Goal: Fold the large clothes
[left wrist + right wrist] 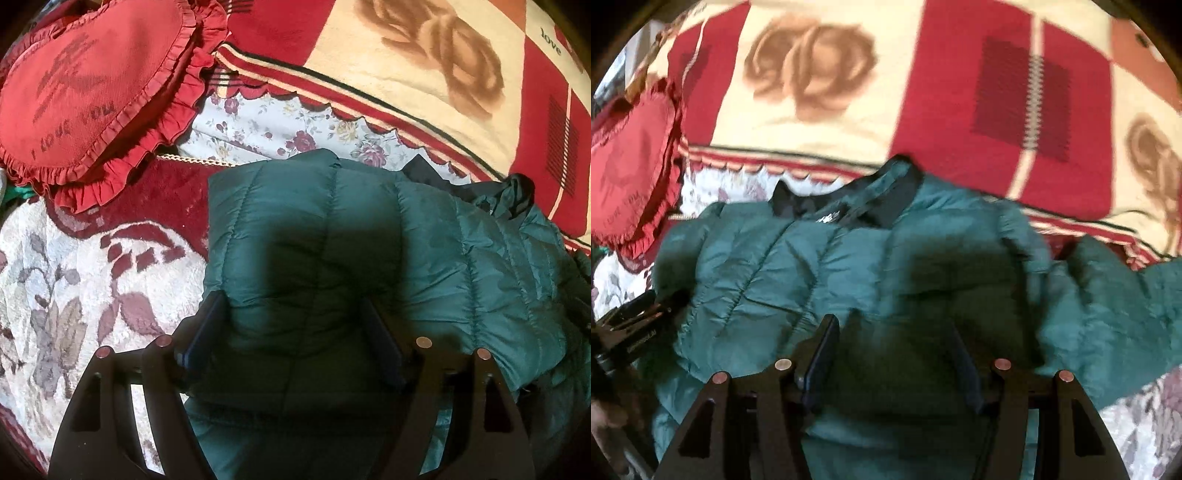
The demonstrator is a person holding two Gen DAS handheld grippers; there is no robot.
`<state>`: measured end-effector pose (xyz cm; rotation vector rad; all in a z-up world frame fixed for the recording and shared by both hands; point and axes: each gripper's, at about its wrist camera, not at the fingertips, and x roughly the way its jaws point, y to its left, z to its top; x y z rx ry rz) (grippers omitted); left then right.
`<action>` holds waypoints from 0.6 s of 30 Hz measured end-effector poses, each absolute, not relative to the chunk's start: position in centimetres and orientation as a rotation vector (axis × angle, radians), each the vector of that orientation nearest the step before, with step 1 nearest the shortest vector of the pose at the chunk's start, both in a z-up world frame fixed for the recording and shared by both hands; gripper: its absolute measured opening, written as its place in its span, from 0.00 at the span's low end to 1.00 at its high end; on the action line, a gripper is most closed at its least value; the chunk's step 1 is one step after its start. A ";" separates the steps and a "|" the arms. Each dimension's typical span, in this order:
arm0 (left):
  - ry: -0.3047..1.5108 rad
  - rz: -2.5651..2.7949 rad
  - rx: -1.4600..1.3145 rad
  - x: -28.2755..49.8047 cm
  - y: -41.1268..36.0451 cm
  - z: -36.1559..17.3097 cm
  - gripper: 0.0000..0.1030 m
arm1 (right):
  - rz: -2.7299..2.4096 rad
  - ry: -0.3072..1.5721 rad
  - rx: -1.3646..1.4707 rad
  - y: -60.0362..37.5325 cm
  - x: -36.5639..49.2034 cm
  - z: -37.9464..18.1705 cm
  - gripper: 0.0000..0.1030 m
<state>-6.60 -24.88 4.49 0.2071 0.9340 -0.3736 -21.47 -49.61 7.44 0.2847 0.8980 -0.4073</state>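
Observation:
A dark green quilted puffer jacket [369, 251] lies on the bed, its left part folded over into a thick block. My left gripper [291, 306] is open above this folded part, fingers spread to either side, holding nothing. In the right wrist view the jacket [849, 258] shows its dark collar [886, 199] at the far side and one sleeve [1115, 295] spread out to the right. My right gripper [894, 328] is open just above the jacket's middle, empty. The left gripper's body [639, 317] shows at the left edge of that view.
A red heart-shaped frilled cushion [92, 92] lies at the far left. A red and cream blanket with rose prints [424, 66] lies behind the jacket. A floral sheet [277, 129] and a white and maroon plush cover [74, 295] lie under and left of it.

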 end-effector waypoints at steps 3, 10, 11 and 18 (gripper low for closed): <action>0.931 -0.375 0.208 -6.5 -24.8 4.5 0.75 | -0.427 0.963 0.313 -50.8 -21.8 5.9 0.56; 0.942 -0.398 0.208 -6.4 -24.7 4.5 0.75 | -0.443 1.005 0.314 -50.6 -21.5 4.7 0.56; 0.944 -0.399 0.210 -6.5 -24.7 4.5 0.75 | -0.441 0.999 0.324 -50.5 -21.8 5.1 0.56; 0.939 -0.406 0.208 -6.8 -24.4 4.5 0.76 | -0.471 0.918 0.305 -50.1 -23.8 7.4 0.56</action>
